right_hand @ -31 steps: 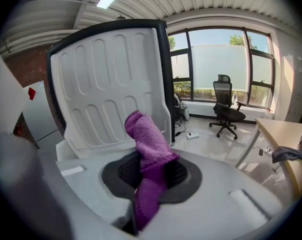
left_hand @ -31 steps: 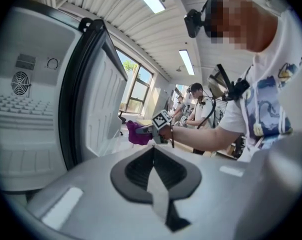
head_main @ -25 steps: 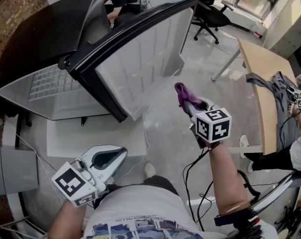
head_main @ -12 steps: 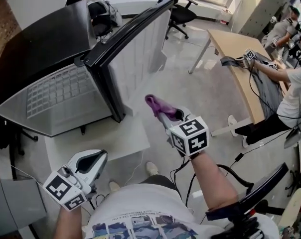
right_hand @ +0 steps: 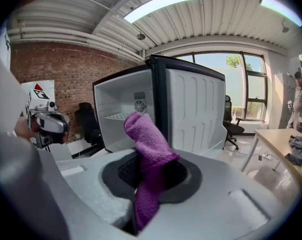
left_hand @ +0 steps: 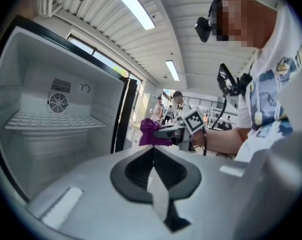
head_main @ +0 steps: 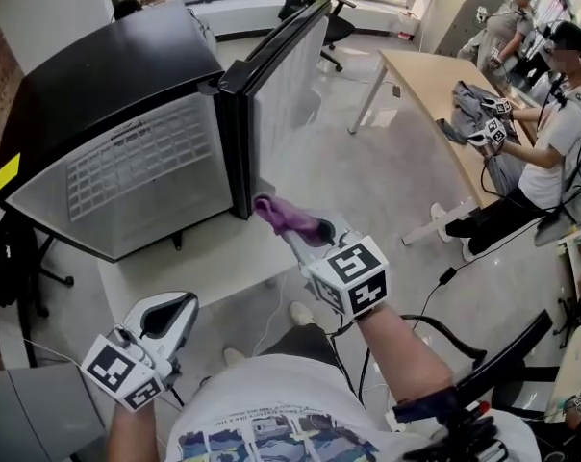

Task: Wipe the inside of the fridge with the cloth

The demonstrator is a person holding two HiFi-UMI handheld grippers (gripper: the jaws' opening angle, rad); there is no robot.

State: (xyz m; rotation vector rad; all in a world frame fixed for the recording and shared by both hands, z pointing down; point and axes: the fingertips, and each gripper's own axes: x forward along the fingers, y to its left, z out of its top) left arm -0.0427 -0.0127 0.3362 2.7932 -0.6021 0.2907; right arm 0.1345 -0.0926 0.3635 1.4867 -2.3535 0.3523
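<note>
Centre frame, the purple terry cloth [right_hand: 146,149] looks nubbly and matt against the smooth grey plastic shell of the right gripper [right_hand: 141,181]. Upper left, the black box-shaped fridge [head_main: 108,75] wears a glossy skin; its white moulded plastic liner [left_hand: 36,79] is smooth, faintly sheened. The grey concrete floor [head_main: 387,181] gleams, polished.

A shared office or lab, I'd say, not a home: bare concrete floor [head_main: 396,191], a long wooden tabletop [head_main: 420,75] with other people [head_main: 550,142] busy at what may be test gear, a wheeled office chair [right_hand: 233,126], a brick wall [right_hand: 66,79], tall windows [right_hand: 226,84], and strip lights [right_hand: 161,4] overhead.
</note>
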